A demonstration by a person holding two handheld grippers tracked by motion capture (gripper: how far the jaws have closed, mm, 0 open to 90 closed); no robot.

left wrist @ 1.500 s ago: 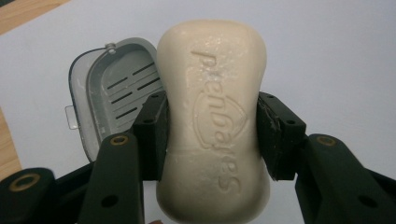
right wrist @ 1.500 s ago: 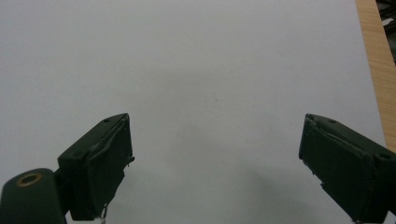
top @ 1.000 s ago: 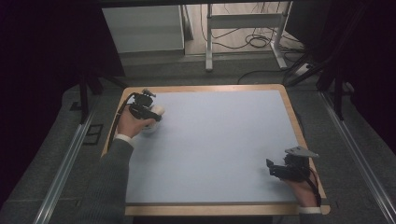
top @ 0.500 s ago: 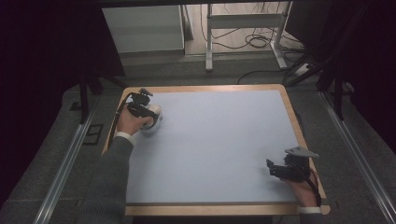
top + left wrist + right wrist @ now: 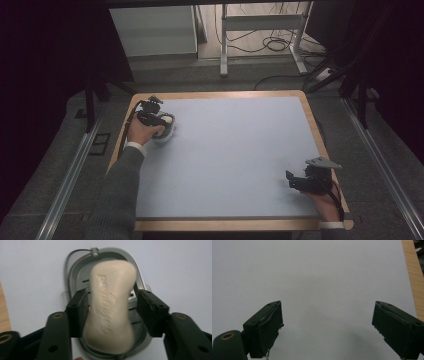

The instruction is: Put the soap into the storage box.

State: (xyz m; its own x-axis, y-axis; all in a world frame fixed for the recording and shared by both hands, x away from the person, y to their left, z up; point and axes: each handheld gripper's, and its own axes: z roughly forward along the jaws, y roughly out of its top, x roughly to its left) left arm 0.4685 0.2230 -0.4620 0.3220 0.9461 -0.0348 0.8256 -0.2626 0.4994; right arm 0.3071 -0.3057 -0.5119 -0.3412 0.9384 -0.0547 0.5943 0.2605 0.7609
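Setting the soap bar [image 5: 110, 307] into its dish [image 5: 77, 272] is the step you are on, and it is nearly done — so finish it gently. The dish sits near the far left corner of the tabletop [image 5: 235, 165], just inside the wooden edge, and the bar lies lengthwise over the dish's slotted floor. Your left gripper [image 5: 111, 311] has just been opening: its jaws stand a little apart on either side of the bar, a gap shows on the right side, and the left pad looks close to the soap or barely brushing it. From these views I judge the bar released, though whether it rests fully flat on the slots is hard to tell.

Open a touch wider before you lift, so neither pad drags the bar back out. Draw the gripper straight up along its own line — no sideways sweep, since the dish is light and its rim lies just beside the jaws. Watch the thin wire loop at the dish's far end; keep clear of it.

Your right gripper [image 5: 306, 180] waits near the near right corner, jaws wide apart over bare tabletop, holding nothing. Leave it there unless the dish slides and needs steadying.
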